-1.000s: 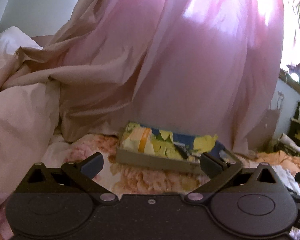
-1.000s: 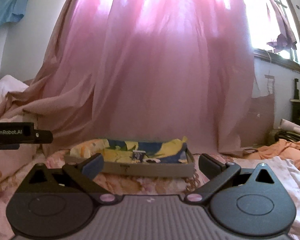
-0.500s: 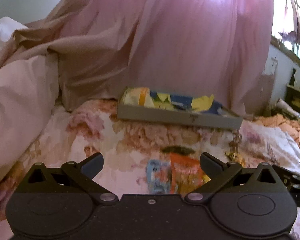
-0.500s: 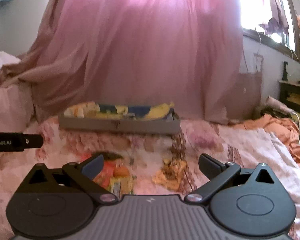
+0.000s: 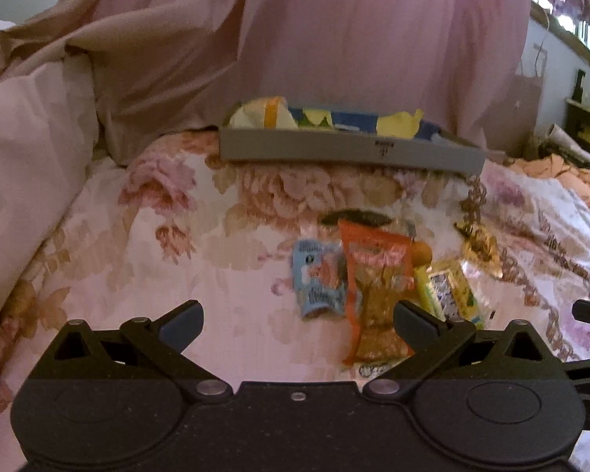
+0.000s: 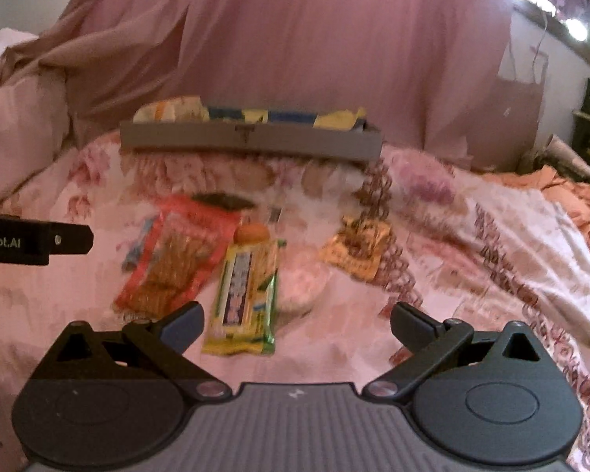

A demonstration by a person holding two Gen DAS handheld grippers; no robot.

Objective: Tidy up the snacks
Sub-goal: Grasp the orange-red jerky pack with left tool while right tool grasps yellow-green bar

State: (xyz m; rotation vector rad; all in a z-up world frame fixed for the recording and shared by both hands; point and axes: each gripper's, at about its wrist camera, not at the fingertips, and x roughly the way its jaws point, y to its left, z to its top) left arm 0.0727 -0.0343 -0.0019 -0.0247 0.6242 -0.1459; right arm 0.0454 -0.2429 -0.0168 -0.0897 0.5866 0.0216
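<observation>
Snacks (image 6: 173,259) lay loose on floral bed (image 5: 137,236), near grey tray (image 5: 334,151); pink curtain (image 5: 373,39) behind. Left gripper (image 5: 297,320) and right gripper (image 6: 297,322) fingers apart, empty.

A tray (image 6: 251,139) is sitting at the far side of the bedspread (image 6: 472,244), holding packets — a curtain (image 6: 334,39) is hanging behind it. Nearer, loose snacks are lying in a cluster: a pretzel bag (image 6: 177,259) to the left, a wrapped bar (image 6: 246,295) just beside it on the right, and a small wrapper (image 6: 354,253) lying farther right.
</observation>
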